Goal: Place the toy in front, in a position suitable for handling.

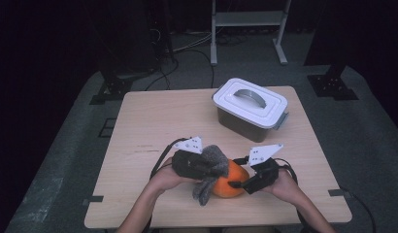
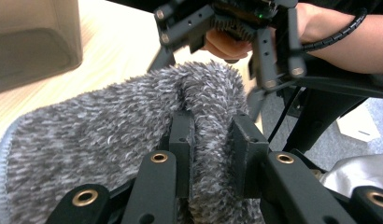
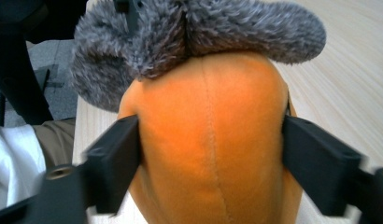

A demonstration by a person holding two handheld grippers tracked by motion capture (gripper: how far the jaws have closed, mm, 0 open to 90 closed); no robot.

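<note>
1. Left gripper view: the left claw (image 2: 213, 154) is nearly closed, and its two black jaws pinch a fold of the grey fuzzy sock (image 2: 110, 140) between them, so the pile bulges up above the pads.
2. Right gripper view: the right claw (image 3: 210, 154) stands wide, with one jaw at each flank of the orange plush toy (image 3: 210, 140). The toy sits between the jaws; both jaw edges are blurred and lie at the fabric without denting it, so this reads as a released, open claw rather than a squeeze.
3. The plush toy is rounded and bright orange, with a stitched seam running down its middle. The grey sock is draped over its top end, covering that end like a cap, and a loose part hangs off to one side.
4. In the high view the plush toy (image 1: 229, 180) lies on the counter (image 1: 153, 121) near the person's edge, between the two claws, with the sock (image 1: 211, 165) on its left side and trailing down toward the edge.
5. The left hand (image 1: 165, 179) holds its claw (image 1: 207, 167) pointing rightward into the sock; the right hand (image 1: 284, 182) holds its claw (image 1: 236, 183) pointing leftward at the toy. Both forearms come in low from the near edge.
6. A lidded white storage box (image 1: 249, 109) stands farther back on the counter, well apart from the toy.
</note>
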